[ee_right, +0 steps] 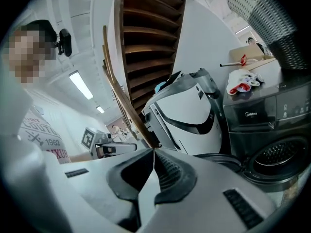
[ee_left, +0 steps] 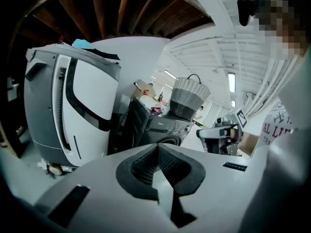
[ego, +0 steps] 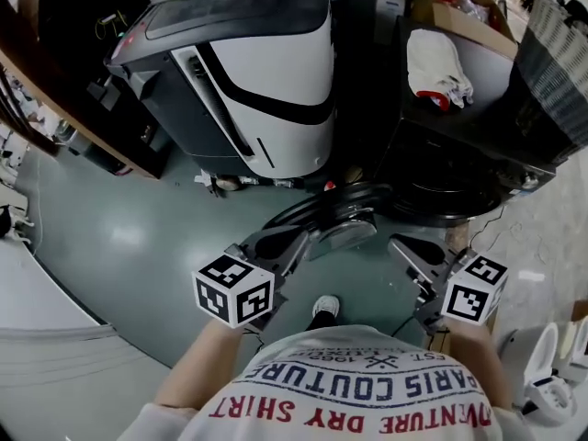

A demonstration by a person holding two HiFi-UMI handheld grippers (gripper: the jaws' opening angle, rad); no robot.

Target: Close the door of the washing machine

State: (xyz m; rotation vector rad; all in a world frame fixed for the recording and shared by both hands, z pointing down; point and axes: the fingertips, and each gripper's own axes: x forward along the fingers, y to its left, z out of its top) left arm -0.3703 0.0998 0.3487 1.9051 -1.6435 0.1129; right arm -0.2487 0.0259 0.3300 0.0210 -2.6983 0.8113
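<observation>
Status: not started. The washing machine stands to the person's right front. Its round door hangs open, swung out from the left side of the drum opening towards the person, its edge to the room. Left gripper and right gripper have their jaws pressed together on nothing, near the door but apart from it. Remaining: push the door shut.
</observation>
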